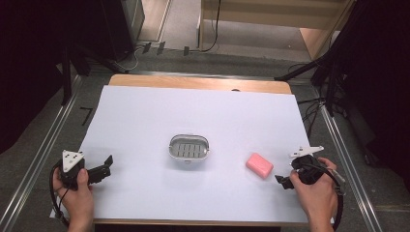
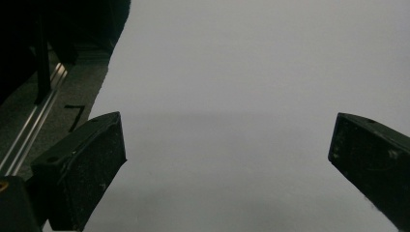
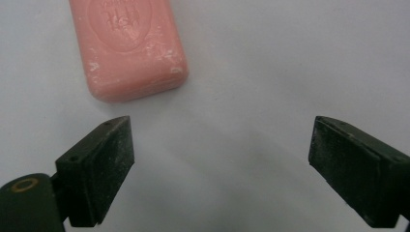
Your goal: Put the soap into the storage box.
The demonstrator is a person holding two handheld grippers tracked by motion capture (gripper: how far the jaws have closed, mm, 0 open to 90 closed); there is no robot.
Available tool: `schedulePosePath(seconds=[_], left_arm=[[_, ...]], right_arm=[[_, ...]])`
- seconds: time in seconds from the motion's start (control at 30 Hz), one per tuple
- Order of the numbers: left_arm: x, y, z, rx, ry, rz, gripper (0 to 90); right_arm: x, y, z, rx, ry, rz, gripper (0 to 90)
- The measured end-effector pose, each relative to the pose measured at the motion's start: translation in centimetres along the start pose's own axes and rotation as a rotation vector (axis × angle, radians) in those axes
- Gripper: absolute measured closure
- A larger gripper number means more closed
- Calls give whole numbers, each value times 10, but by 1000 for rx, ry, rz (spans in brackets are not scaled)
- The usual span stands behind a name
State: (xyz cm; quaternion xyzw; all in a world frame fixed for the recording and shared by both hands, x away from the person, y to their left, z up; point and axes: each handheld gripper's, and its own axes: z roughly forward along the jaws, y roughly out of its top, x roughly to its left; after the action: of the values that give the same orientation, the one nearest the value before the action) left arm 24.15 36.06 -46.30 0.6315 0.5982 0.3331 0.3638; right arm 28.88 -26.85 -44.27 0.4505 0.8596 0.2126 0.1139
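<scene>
Soap (image 3: 128, 48) is lying flat on the bench (image 1: 145, 116), one pink bar just ahead of your right tool (image 1: 284, 181), whose jaws are standing wide with nothing between them, probably lining up for a grab. One soap dish (image 1: 189, 148) is waiting beyond, likely its destination. Your left tool (image 1: 104, 166) is idling open, empty.

Even overhead light falls on the white counter (image 1: 193, 116), which reads bright, while the surroundings sink into near black. Shadows are soft and faint. The high view is coarse and slightly soft; the left gripper view is dim, grey and low in contrast.
</scene>
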Motion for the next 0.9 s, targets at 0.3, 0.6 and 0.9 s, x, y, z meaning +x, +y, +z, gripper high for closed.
schedulePosePath(seconds=[0.3, 0.6, 0.9], left_arm=[[-1, 0, 0, -1, -2, 8, 1], [-1, 0, 1, 2, -4, 13, 1], [-1, 0, 1, 6, -7, 15, 1]], right_arm=[[7, 18, 10, 88, 24, -64, 28], [14, 31, 15, 112, 41, -93, 21], [20, 42, 20, 131, 54, -113, 24]])
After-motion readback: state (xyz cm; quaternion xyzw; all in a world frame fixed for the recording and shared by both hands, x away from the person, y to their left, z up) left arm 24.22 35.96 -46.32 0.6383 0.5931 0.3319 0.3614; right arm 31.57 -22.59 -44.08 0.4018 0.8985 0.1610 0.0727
